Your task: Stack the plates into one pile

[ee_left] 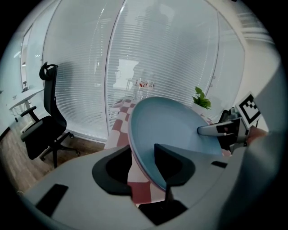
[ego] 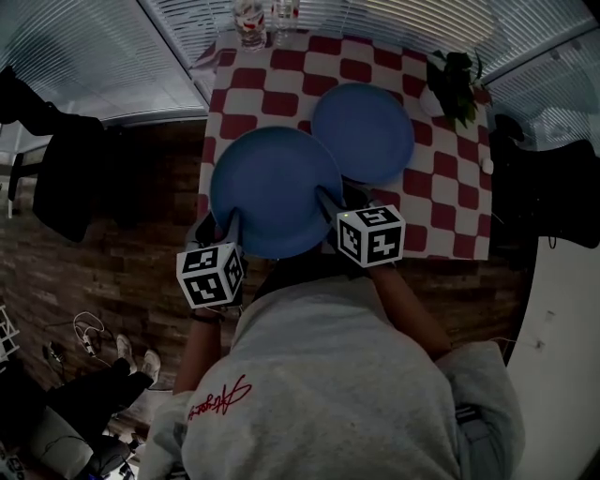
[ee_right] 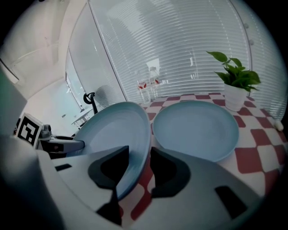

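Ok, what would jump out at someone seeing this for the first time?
The big blue plate dominates the middle: the left gripper and right gripper both clamp its near rim, holding it off the checkered table. A second blue plate lies flat beyond it to the right, near a potted plant.

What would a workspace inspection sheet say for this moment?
Surface: checked tablecloth, flat.
Job's things: near plate tilted, raised off the cloth; far plate lying on the cloth.
Clutter: potted plant and glasses at the far edge.
Grippers: left gripper and right gripper each clamp the near plate's rim.
Cables: white cable on the floor.
Surroundings: blinds, office chair.
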`<state>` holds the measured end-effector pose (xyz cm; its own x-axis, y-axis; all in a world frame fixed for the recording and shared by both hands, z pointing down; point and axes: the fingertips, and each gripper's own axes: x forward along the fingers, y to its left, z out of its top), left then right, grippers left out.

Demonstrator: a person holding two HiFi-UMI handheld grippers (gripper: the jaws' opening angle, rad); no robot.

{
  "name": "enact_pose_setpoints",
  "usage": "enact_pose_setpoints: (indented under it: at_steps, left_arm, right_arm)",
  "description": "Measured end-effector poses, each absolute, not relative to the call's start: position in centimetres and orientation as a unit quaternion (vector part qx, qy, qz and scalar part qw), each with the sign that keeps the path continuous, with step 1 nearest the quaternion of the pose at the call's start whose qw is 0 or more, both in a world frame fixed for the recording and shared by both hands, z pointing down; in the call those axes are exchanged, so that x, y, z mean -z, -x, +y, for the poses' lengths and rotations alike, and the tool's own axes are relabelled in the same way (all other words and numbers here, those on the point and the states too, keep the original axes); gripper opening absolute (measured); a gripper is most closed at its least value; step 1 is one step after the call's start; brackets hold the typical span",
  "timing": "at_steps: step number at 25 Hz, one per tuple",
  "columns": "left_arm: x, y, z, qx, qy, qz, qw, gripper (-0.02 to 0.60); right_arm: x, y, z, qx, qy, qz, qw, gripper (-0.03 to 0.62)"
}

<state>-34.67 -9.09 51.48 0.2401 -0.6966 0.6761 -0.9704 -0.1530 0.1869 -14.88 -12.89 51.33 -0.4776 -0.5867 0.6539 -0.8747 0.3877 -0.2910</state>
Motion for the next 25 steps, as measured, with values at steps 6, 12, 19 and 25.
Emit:
enact_pose_setpoints:
  at_steps: [6, 12, 19, 25]
  left_arm:
    - [-50.6, 33.2, -10.4, -0.224, -0.736, -0.566, 0.296, 0.163]
    - [-49.8, 30.6, -12.2, -0.224, -0.75, -0.551, 0.29, 0.161]
    - [-49.4, 26.5, -15.4, -0.223, -0.766, -0.532, 0.284, 0.155]
    - [-49.2, 23.6, -17.7, -0.229, -0.774, -0.518, 0.284, 0.155]
  right_arm:
    - [-50.5, 13.3, -13.7, -0.312, -0.47, -0.795, 0.221, 0.155]
    - [-49.7, 10.5, -14.8, -0.314, -0.488, -0.786, 0.214, 0.155]
    - [-48.9, 6.2, -17.0, -0.313, -0.517, -0.769, 0.208, 0.153]
    - [-48.5, 3.3, -18.6, -0.314, -0.532, -0.76, 0.203, 0.153]
